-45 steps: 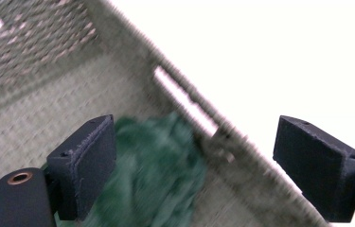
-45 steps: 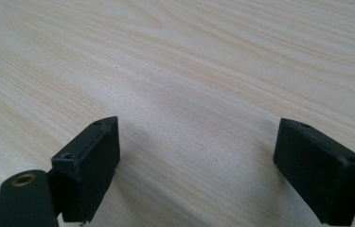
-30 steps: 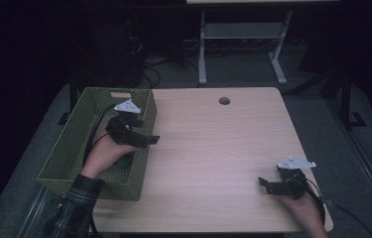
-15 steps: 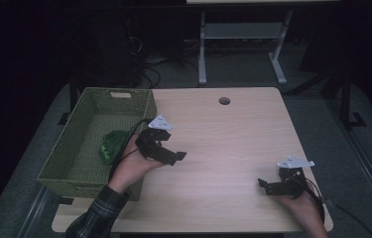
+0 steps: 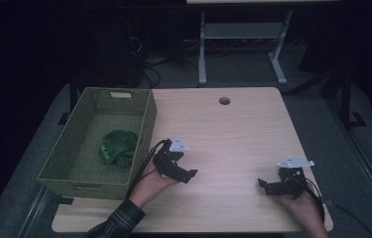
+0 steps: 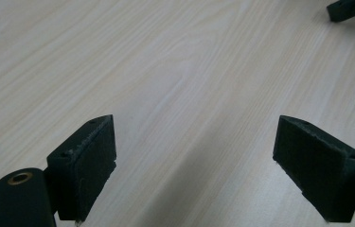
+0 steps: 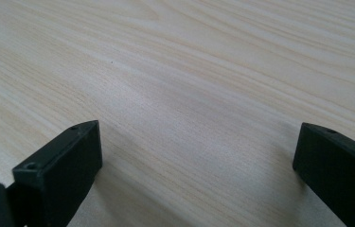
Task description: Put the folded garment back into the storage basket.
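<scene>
**Green cloth in the basket, both tongs resting empty**

A dark room is surrounding the pale wooden worktop [image 5: 233, 134]. The green cloth [image 5: 118, 147] is lying crumpled inside the woven basket [image 5: 146, 124] at the worktop's left edge, apparently its intended place. The left tongs [image 5: 189, 174] are hovering just beside the basket, jaws spread wide and empty. The right tongs [image 5: 264, 185] are sitting near the right edge, likewise gaping with nothing between them, seemingly idle.

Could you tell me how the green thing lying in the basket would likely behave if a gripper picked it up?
The green thing lies crumpled in soft folds, so it is probably floppy and would droop from a pinch. It looks light. Bunched on the basket floor, it seems unlikely to roll.
</scene>
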{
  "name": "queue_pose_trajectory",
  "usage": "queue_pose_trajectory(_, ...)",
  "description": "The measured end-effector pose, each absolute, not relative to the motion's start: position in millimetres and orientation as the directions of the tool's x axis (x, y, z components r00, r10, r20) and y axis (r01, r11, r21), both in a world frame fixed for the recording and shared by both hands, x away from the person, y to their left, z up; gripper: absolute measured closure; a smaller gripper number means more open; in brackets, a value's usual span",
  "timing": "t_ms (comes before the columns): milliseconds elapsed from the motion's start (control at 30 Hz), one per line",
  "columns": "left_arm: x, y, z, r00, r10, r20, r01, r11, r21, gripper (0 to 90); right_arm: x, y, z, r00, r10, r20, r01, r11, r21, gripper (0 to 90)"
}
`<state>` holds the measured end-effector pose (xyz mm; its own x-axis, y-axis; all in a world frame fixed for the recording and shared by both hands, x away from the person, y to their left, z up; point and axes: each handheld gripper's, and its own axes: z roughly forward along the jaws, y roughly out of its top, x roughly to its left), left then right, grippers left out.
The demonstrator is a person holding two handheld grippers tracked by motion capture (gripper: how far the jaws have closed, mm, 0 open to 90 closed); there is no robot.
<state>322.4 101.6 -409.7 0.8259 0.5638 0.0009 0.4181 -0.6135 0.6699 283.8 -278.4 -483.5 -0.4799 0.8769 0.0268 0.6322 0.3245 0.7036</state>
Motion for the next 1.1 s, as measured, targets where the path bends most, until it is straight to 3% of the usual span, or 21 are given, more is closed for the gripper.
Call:
queue_pose_trajectory(567,329.6,108.2,-466.6,0.795,0.606,0.016,0.463,-0.624,0.63,12.9,283.9,-278.4,-483.7,-0.481,0.876,0.026,0.631,0.326,0.704,2.1)
queue_pose_trajectory(1100,327.3,118.4,-478.3,0.813,0.583,0.004,0.403,-0.566,0.719,12.7,283.7,-278.1,-483.6,-0.488,0.872,0.026,0.628,0.33,0.704,2.1)
